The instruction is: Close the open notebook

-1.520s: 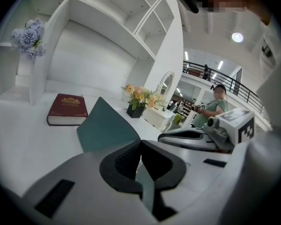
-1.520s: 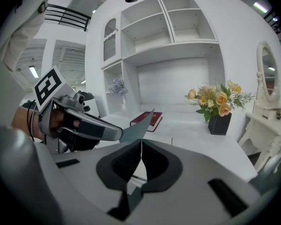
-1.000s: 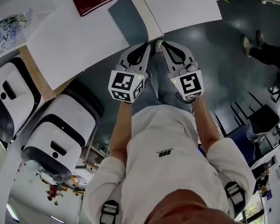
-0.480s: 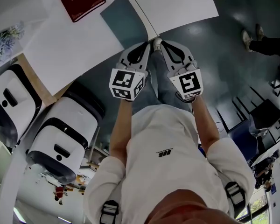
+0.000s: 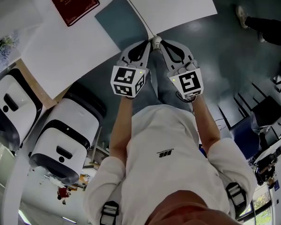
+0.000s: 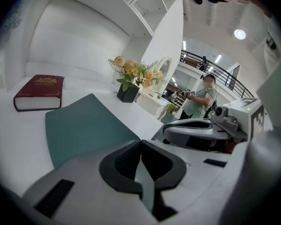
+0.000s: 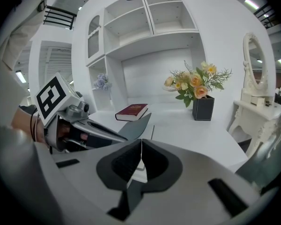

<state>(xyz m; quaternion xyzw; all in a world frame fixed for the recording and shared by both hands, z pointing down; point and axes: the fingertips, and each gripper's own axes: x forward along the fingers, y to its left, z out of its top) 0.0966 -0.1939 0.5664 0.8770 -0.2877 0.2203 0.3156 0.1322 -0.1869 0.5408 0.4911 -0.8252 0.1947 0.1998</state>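
The notebook [image 5: 122,25] lies open at the near edge of the white table [image 5: 70,50], with its teal cover [image 6: 84,125] to the left and a white page to the right. In the right gripper view the teal cover [image 7: 136,124] stands tilted up off the table. My left gripper [image 5: 149,43] and right gripper [image 5: 158,42] hover side by side just off the table edge, tips almost touching at the notebook's near corner. Both are shut, with nothing visibly between their jaws [image 6: 140,142] [image 7: 141,142].
A dark red hardback book [image 5: 74,2] lies on the table beyond the notebook. A vase of flowers [image 7: 203,108] stands farther back. Two white machines [image 5: 61,135] sit on the floor at the left. Another person [image 6: 201,102] stands beyond the table.
The table, the notebook and the red book have slid a little to the left in the head view. Both grippers stay shut and close together at the table edge.
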